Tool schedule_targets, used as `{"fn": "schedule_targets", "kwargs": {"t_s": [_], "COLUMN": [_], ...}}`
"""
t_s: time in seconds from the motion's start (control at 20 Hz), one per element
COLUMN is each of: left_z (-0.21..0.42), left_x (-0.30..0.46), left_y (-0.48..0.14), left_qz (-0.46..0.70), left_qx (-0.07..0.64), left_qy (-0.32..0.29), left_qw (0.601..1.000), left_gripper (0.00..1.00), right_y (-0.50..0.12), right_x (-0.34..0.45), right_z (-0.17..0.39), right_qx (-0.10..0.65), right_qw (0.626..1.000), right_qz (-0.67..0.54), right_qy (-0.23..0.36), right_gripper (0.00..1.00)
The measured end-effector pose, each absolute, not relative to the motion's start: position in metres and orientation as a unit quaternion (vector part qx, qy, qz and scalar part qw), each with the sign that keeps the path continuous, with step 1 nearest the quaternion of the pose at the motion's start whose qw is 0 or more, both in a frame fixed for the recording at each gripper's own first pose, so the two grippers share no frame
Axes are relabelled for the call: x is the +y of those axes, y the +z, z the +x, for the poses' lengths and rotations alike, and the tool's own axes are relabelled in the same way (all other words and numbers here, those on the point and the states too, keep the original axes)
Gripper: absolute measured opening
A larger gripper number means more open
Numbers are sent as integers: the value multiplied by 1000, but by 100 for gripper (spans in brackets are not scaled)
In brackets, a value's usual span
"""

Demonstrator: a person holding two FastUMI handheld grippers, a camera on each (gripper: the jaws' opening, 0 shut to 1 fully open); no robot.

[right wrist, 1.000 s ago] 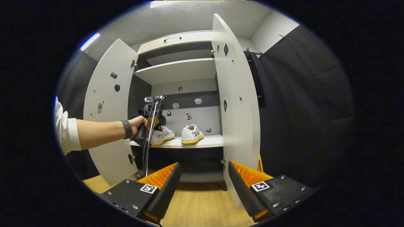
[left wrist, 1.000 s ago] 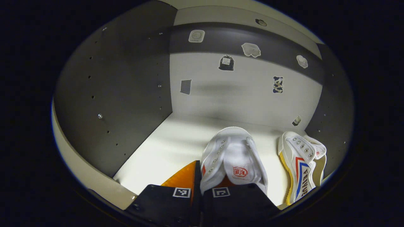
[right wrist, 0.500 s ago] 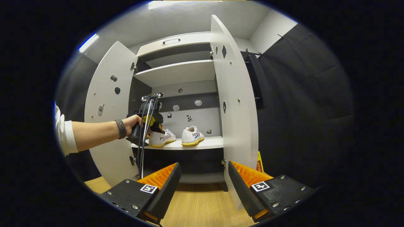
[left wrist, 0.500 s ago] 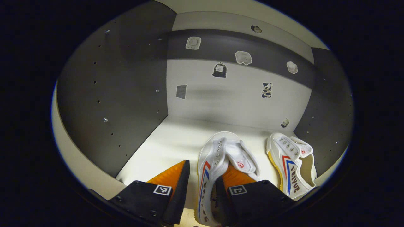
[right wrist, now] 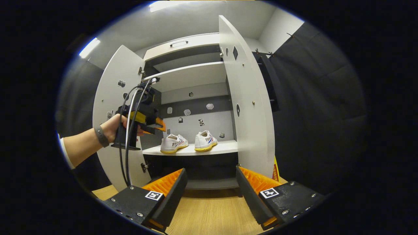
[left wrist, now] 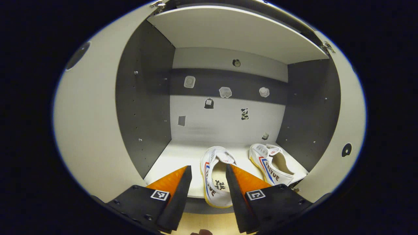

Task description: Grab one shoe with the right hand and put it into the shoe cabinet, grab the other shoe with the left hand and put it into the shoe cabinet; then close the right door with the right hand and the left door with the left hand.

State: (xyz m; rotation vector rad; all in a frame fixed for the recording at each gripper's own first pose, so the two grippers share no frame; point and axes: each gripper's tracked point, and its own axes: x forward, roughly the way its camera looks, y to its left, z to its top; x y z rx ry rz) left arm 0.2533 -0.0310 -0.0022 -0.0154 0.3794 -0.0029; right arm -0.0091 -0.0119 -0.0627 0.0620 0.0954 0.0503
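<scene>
Both shoes [right wrist: 173, 143] [right wrist: 204, 141] sat side by side on the cabinet shelf [right wrist: 225, 147] (doors open). The left tool [left wrist: 205, 182] and right tool [right wrist: 211, 187] gaped wide, holding nothing.

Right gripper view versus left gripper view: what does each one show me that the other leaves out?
The right gripper view stands back: a hand holds the left claw, open, before the shoe cabinet, with the left door and right door swung open and the wooden floor below. The left gripper view looks closely into the compartment, down into the insides of the white sneakers. Both share the white sneakers side by side on the shelf and the stickers on the back wall.
</scene>
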Motion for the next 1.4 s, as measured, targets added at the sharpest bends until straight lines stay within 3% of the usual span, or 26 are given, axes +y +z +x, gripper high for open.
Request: {"fn": "schedule_targets", "kwargs": {"t_s": [0.15, 0.2, 0.25, 0.3, 0.45, 0.5, 0.8, 1.4], "left_z": [214, 199, 186, 171, 127, 112, 31, -24], "left_x": [-30, -27, -25, -23, -21, -20, -8, -10], "left_y": [26, 36, 44, 49, 49, 45, 2, -35], "left_qz": [-6, -3, -1, 0, -12, -11, -14, -5], "left_qx": [134, 112, 93, 77, 57, 52, 39, 20], "left_qy": [-9, -6, -5, -2, -2, -2, 24, 28], "left_qw": [991, 994, 996, 997, 998, 999, 999, 999], "left_gripper": [91, 94, 89, 94, 94, 99, 97, 97], "right_y": [-58, -56, -55, -53, -49, -48, -47, -44], "right_x": [-7, -6, -5, -2, 3, 4, 8, 19], "right_z": [-13, -14, -14, -15, -20, -21, -29, -39], "right_qx": [43, 41, 40, 38, 34, 33, 29, 29], "right_qw": [998, 998, 998, 998, 998, 998, 998, 997], "right_qz": [28, 27, 26, 26, 28, 28, 24, 38], "right_qy": [32, 34, 36, 38, 44, 45, 49, 57], "right_gripper": [92, 92, 92, 92, 92, 92, 92, 92]}}
